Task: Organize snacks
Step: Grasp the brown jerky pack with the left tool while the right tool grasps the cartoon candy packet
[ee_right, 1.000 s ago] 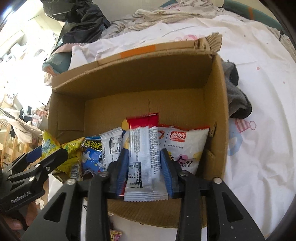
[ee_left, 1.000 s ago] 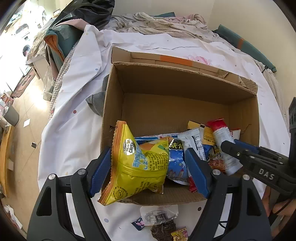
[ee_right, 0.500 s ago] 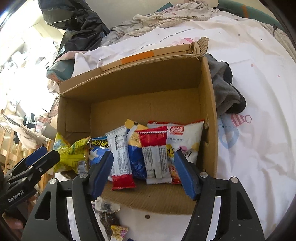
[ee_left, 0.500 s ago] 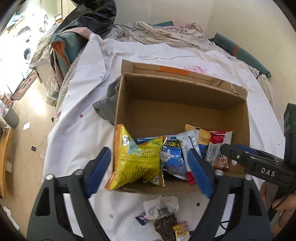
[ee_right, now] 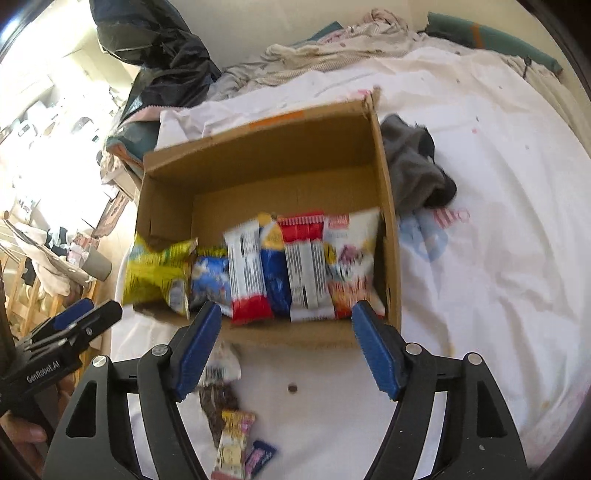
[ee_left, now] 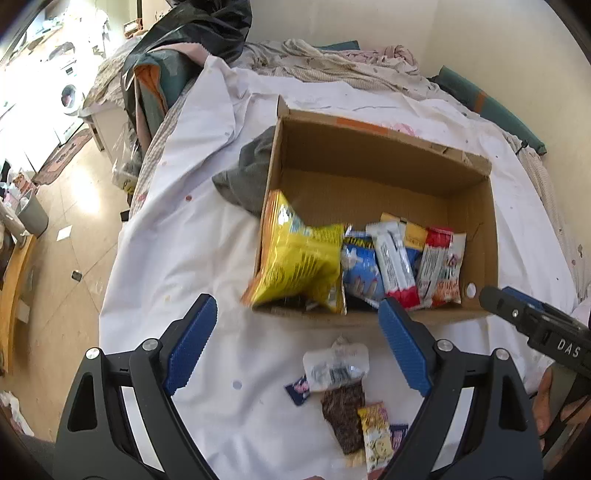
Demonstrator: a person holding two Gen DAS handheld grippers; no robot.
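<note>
An open cardboard box [ee_left: 380,162] [ee_right: 258,155] lies on a white sheet. Several snack packets stand in a row along its near wall: a yellow chip bag [ee_left: 299,258] [ee_right: 157,266] at the left, then a blue packet [ee_left: 360,271], a white and red bar [ee_left: 395,266] [ee_right: 245,269] and a white and red packet [ee_right: 304,266]. Loose snacks lie on the sheet before the box: a clear packet [ee_left: 336,365], a dark bar [ee_left: 343,417] [ee_right: 218,406], a yellow packet [ee_left: 375,432] [ee_right: 232,439]. My left gripper [ee_left: 295,347] and right gripper [ee_right: 284,347] are open and empty, above the sheet short of the box.
A grey cloth [ee_left: 247,177] [ee_right: 413,166] lies against the box's side. Rumpled bedding [ee_left: 351,66] and a black bag [ee_left: 207,29] lie at the far end. The bed's left edge drops to the floor [ee_left: 74,206].
Both grippers opened, let go of the yellow bag and the white and red packet in the box, and drew back and up from the box.
</note>
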